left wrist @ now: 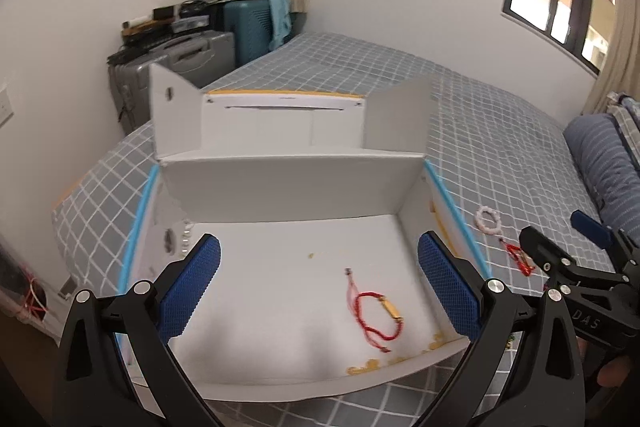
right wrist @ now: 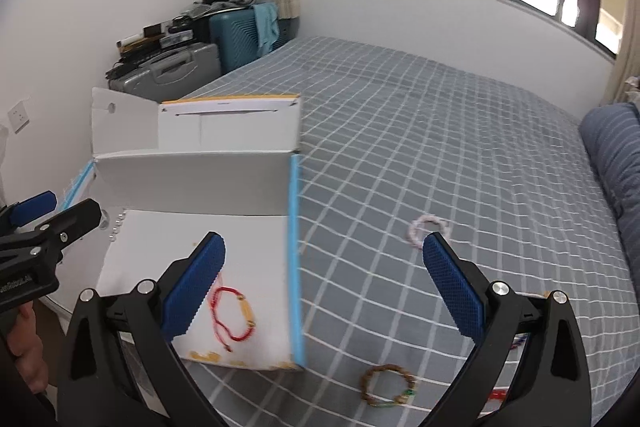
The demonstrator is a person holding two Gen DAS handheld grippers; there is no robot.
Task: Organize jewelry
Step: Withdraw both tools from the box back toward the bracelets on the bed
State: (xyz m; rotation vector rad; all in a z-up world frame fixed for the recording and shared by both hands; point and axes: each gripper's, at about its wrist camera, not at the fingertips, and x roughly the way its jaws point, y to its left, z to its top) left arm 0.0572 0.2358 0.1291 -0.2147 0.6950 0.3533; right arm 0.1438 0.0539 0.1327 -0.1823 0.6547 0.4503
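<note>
jewelry, loose pieces, partly sorted into a white box (left wrist: 280,187) on a grey checked bed (right wrist: 440,147).

item one: red cord bracelet (left wrist: 374,315) with a gold tube bead, lying flat on the box floor near its right wall. we judge it very light, limp and easily snagged; best taken at the stiff gold bead, not the thin cord.

item two: pale pink bead bracelet (right wrist: 427,230), on the bed well to the right of the box. we judge it light, round-beaded, likely to roll or slip; pinch across one side of the ring.

item three: brown bead bracelet (right wrist: 387,385) with a green bead, on the bed near the box's front right corner. same handling.

item four: small red piece (left wrist: 520,259) on the bed, too small for us to identify.

container: lid flaps upright, floor holding the red cord bracelet and what looks like a row of pearls (left wrist: 186,237) at the left wall.

tongs: left gripper (left wrist: 318,287) above the box, jaws spread wide, holding nothing. right gripper (right wrist: 324,287) over the box's right edge, likewise wide and empty.
</note>
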